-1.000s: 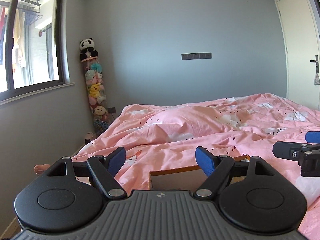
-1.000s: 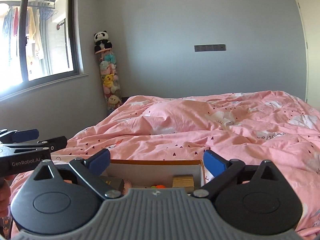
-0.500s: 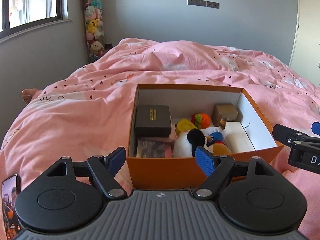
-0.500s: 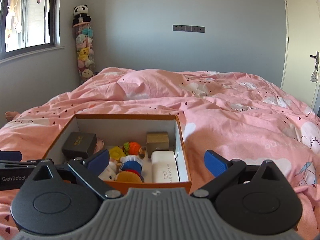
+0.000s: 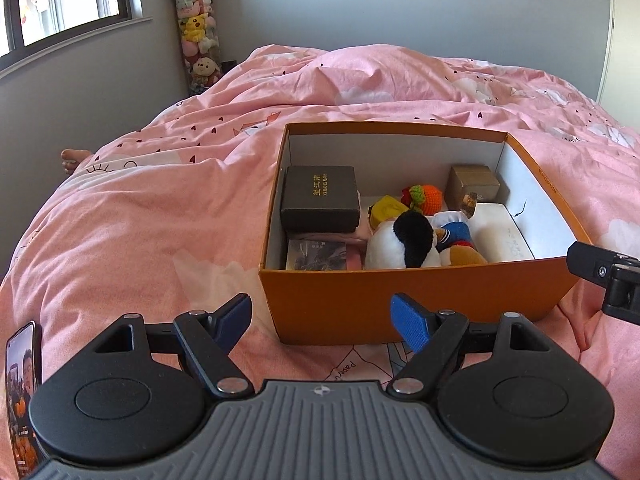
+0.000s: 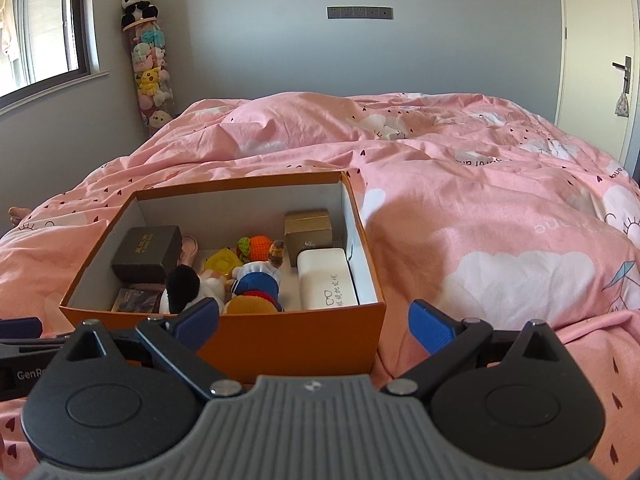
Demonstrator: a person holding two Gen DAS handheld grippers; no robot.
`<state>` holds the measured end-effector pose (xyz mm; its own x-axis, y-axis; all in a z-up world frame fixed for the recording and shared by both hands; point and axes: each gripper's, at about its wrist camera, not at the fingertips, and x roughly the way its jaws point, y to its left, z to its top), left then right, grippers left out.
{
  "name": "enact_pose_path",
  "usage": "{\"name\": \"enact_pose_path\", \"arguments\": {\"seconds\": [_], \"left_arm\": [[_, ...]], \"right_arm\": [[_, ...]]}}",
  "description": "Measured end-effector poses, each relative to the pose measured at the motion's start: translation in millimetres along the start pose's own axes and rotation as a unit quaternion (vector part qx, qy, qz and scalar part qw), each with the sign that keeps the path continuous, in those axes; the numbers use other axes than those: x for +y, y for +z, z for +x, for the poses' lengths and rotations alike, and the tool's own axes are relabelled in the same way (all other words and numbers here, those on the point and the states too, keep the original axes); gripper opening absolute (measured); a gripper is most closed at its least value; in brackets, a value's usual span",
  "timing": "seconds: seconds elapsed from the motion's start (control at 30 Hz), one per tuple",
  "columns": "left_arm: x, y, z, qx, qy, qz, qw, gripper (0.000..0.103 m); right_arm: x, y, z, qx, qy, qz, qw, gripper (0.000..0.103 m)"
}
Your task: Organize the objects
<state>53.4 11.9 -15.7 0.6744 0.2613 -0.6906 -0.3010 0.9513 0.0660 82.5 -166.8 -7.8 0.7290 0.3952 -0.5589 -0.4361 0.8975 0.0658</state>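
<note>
The orange box (image 5: 416,304) rests on the pink duvet (image 5: 160,216) of the bed, holding a black case (image 5: 319,197), a white glasses case (image 6: 326,278) and plush toys (image 5: 404,242). The left claw (image 5: 322,318) and right claw (image 6: 314,322) are both released and empty, poised at the box's near wall, apparently positioned for reaching its contents.

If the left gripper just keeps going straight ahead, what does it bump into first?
Probably the near wall of the orange box: the open left gripper points at it, though how far off is unclear.
</note>
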Motion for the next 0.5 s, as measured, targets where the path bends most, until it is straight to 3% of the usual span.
{"name": "enact_pose_path", "arguments": {"seconds": [0.5], "left_arm": [[0.3, 1.7, 3.0, 0.006, 0.006, 0.002, 1.0, 0.092]], "right_arm": [[2.4, 0.5, 6.3, 0.007, 0.005, -0.003, 1.0, 0.101]]}}
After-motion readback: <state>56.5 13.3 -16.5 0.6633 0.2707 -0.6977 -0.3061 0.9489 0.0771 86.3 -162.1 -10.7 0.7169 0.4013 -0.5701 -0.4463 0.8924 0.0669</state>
